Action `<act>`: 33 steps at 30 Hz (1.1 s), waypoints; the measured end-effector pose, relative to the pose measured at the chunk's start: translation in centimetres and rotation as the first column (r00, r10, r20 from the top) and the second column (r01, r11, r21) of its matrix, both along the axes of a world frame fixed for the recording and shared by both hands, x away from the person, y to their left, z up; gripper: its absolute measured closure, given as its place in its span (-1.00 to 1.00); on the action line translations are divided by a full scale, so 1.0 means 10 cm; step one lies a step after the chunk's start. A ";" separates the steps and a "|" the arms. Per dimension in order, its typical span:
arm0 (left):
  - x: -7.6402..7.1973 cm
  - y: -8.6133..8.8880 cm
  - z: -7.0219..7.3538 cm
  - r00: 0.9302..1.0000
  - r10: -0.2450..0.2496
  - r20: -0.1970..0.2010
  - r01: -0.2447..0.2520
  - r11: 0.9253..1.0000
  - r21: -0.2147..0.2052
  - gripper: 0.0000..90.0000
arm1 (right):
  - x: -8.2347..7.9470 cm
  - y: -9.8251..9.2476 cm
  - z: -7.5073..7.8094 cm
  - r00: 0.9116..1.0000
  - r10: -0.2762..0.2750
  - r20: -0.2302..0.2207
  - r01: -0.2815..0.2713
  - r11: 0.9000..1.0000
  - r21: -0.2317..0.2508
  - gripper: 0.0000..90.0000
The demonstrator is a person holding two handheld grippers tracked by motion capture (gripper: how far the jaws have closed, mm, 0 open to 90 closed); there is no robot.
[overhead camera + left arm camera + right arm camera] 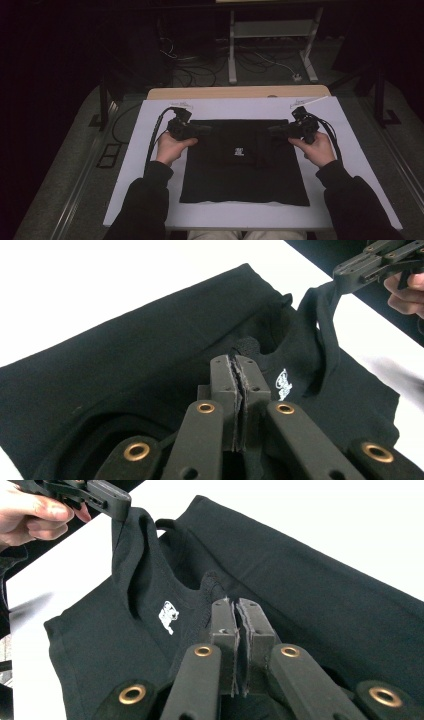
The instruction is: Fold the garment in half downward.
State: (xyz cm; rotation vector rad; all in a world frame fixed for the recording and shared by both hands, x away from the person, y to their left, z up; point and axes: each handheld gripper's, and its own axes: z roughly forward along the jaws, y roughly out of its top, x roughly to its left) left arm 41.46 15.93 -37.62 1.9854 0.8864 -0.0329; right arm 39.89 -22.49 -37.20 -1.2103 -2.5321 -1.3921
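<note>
- Black garment lies flat on the white surface.
- Left claw clamps its ten-o'clock corner.
- Right claw clamps its two-o'clock corner.

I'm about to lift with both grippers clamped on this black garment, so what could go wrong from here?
1. The left gripper and right gripper each pinch only a thin edge of the black cloth garment; the fabric could slip out when pulled.
2. Most of the garment lies flat on the white table sheet; lifting may drag and bunch it.
3. Pulling the hands apart could overstretch the cloth around the small white logo.
</note>
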 end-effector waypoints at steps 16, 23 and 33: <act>-0.16 0.02 0.00 1.000 -0.013 -0.008 0.013 1.000 -0.006 0.93 | -0.15 0.05 -0.04 1.000 0.010 -0.018 -0.010 1.000 -0.003 0.89; -0.25 0.01 0.00 1.000 -0.021 -0.015 0.021 1.000 -0.004 0.93 | -0.23 0.05 -0.04 1.000 0.018 -0.020 -0.018 1.000 -0.008 0.89; -0.33 0.01 0.00 0.999 -0.037 -0.019 0.037 0.999 -0.002 0.93 | -0.32 0.03 -0.08 0.999 0.018 -0.033 -0.018 1.000 -0.008 0.89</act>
